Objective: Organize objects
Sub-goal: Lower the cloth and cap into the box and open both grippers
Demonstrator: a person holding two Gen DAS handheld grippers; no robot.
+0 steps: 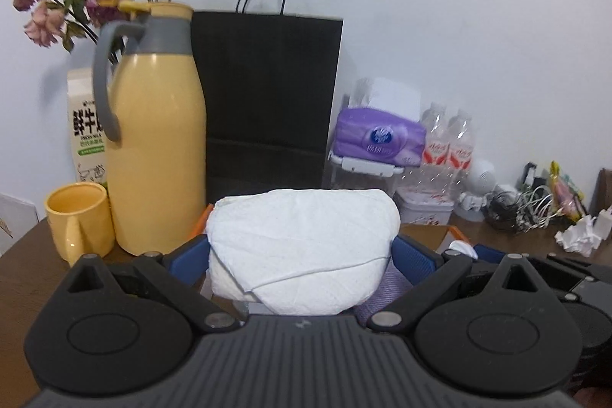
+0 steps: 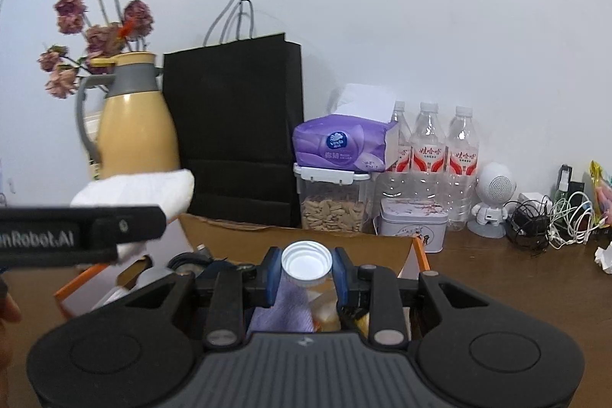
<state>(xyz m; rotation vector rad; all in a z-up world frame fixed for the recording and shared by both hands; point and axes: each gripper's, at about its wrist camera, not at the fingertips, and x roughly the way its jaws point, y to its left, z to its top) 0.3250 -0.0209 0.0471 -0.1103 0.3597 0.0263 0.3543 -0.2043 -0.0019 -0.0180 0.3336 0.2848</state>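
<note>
A plain white wall [image 2: 420, 6] is seen behind a dark brown wooden table [image 2: 497, 274], evenly lit.

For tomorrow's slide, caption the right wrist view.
Right tool grips a white-capped jar above an open cardboard box.

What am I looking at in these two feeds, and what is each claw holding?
These are two hand-held grippers, each with a camera looking along its fingers. The left wrist view shows the left gripper clamped on a white tissue pack. The right wrist view shows the right gripper gripping a small jar with a white lid, above an open cardboard box. On the brown table stand a yellow jug, a black bag, water bottles and tangled cables.
</note>
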